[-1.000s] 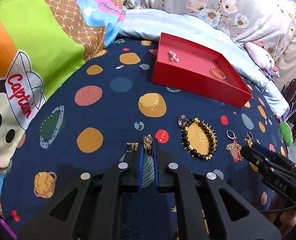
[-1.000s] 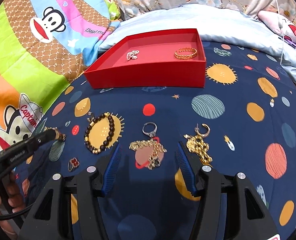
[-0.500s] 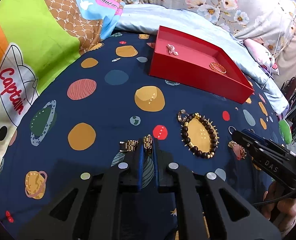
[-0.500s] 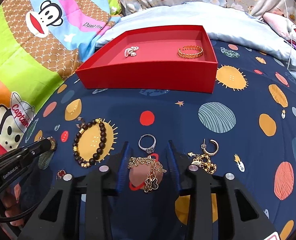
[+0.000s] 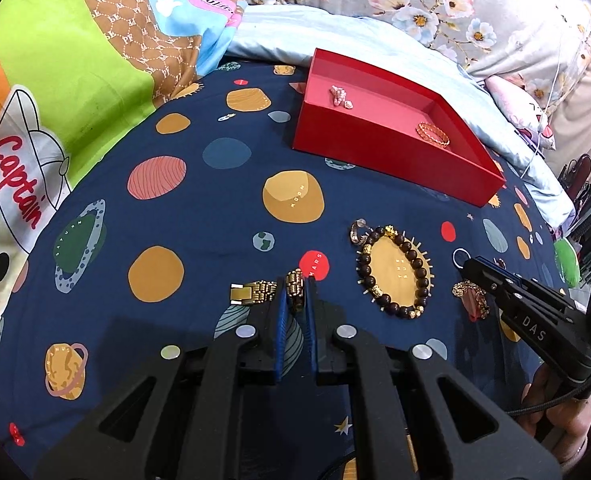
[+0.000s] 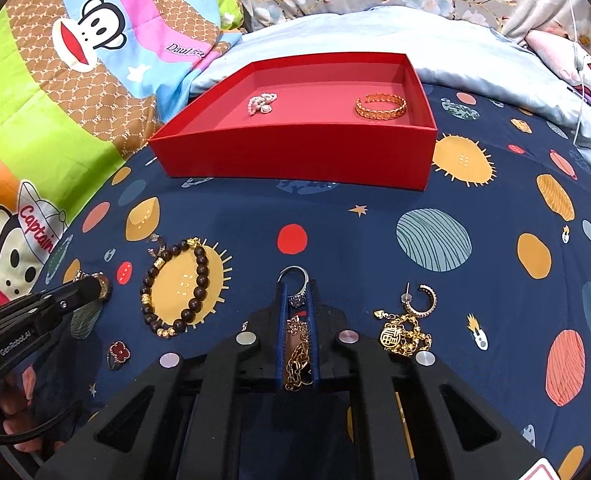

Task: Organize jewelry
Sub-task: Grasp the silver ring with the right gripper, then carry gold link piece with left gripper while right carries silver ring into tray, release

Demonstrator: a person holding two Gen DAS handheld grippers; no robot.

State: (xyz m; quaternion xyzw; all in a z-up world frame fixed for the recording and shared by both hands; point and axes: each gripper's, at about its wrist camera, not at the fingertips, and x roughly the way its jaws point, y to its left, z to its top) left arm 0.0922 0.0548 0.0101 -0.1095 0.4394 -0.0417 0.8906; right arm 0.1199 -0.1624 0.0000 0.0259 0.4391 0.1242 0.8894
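Observation:
My left gripper (image 5: pixel 295 285) is shut on a gold link bracelet (image 5: pixel 253 293); one end is pinched at the tips and the rest trails left on the navy planet cloth. The jaws of my right gripper (image 6: pixel 295 294) are closing, and their pads pinch a gold chain (image 6: pixel 297 354). A silver ring (image 6: pixel 293 280) sits with its stone caught at the tips and its band poking out ahead. The red tray (image 6: pixel 295 156) stands beyond, holding a pearl piece (image 6: pixel 261 103) and a gold bangle (image 6: pixel 381 106).
A dark bead bracelet (image 6: pixel 179 284) lies between the two grippers. A hoop earring with a gold charm chain (image 6: pixel 403 332) is right of my right gripper, and a red clover ring (image 6: pixel 117 354) is at its left. Pillows and a cartoon quilt border the cloth.
My right gripper's jaws have closed from wide apart onto the gold chain and slid forward until the silver ring reached the tips. The left gripper keeps its grip and place.

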